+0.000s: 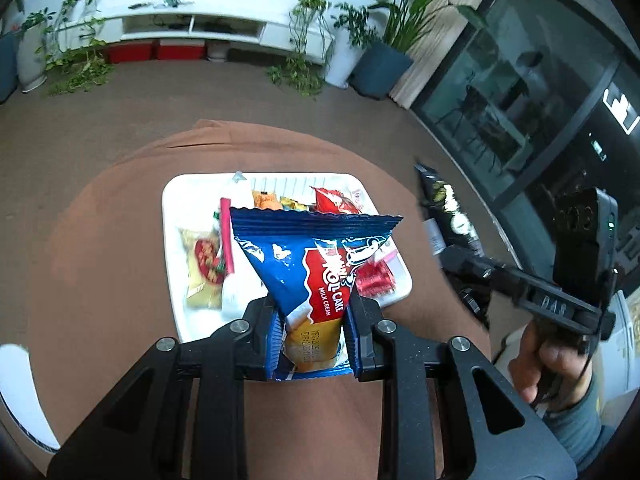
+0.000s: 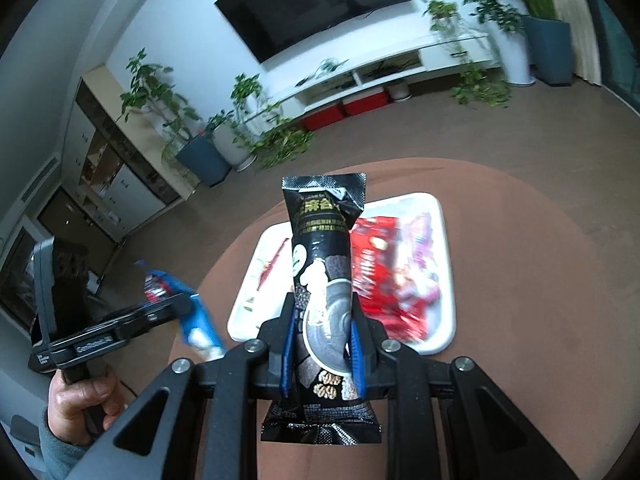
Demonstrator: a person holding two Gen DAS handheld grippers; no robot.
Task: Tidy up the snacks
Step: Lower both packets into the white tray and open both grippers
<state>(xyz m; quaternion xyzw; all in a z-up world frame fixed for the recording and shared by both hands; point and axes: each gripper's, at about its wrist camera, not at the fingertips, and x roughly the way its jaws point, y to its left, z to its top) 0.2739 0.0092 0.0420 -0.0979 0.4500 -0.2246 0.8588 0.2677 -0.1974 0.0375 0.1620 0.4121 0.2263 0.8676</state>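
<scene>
Above the white plastic tray (image 1: 176,216), each tool pinches one packet: left tool (image 1: 310,320) the blue roll-cake wrapper (image 1: 304,252), right tool (image 2: 322,344) the black sesame packet (image 2: 322,248); best to lift both clear and keep them well apart.

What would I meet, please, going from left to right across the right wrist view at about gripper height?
The hand on the left gripper → its blue snack pack → the black snack pack in the right gripper → red packets in the white tray.
</scene>
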